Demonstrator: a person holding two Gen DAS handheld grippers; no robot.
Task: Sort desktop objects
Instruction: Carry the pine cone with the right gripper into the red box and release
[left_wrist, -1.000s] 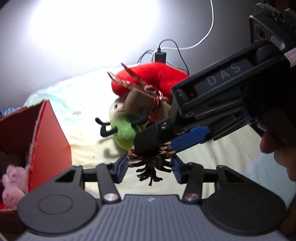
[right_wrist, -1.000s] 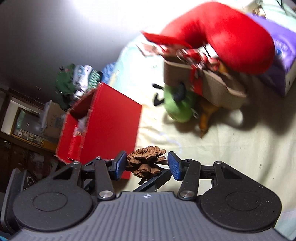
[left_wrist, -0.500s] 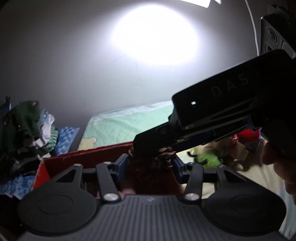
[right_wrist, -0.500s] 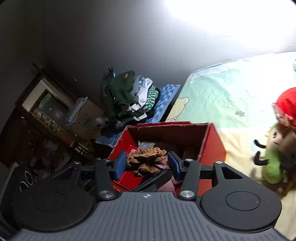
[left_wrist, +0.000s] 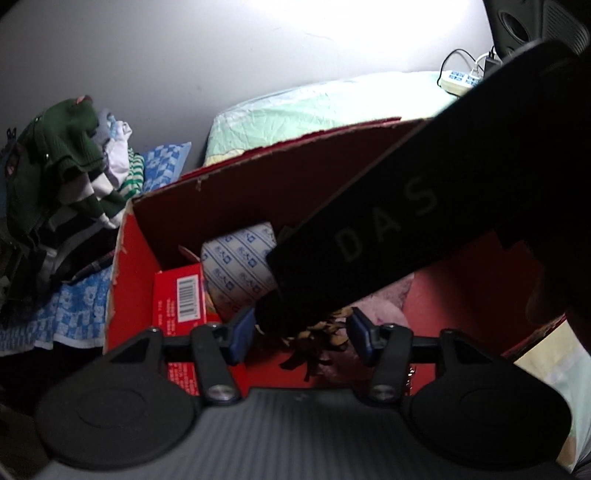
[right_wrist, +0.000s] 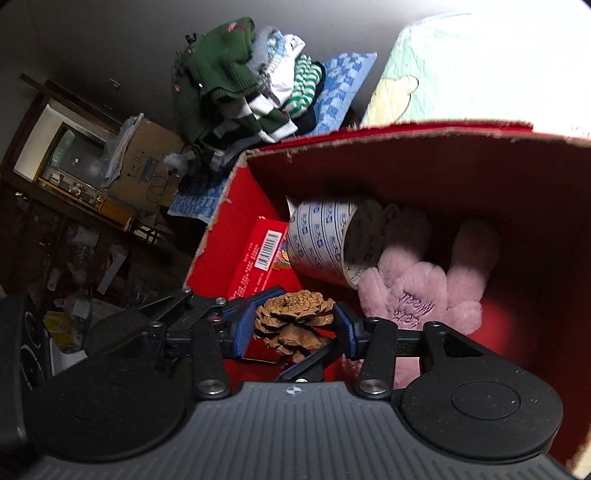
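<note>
Left wrist view
Left claw (left_wrist: 301, 332): its blue pads are sitting either side of a pine cone (left_wrist: 317, 338); whether they are pressing it cannot be told, as the other tool is covering the cone's top.
Right tool body: a black bar lettered "DAS" is crossing the frame above the red box (left_wrist: 258, 184).
Box contents: a roll of printed tape (left_wrist: 236, 269) is lying beside a small red carton (left_wrist: 179, 295) with a barcode.
Background: a pile of clothes (left_wrist: 62, 155) is lying left of the box, a bed (left_wrist: 325, 99) behind it.

Right wrist view
Right claw (right_wrist: 294, 326): its blue pads are clamping the pine cone (right_wrist: 293, 323) from both sides, holding it over the open red box (right_wrist: 406, 155).
Left claw (right_wrist: 243, 306): it is reaching in from the left; one finger is lying along the cone's left side, another passing under it.
Box contents: the tape roll (right_wrist: 321, 236) is leaning against a pink plush toy (right_wrist: 417, 291); the red carton (right_wrist: 258, 254) is lying to their left.
Background: the clothes pile (right_wrist: 240, 81) is lying beyond the box.
</note>
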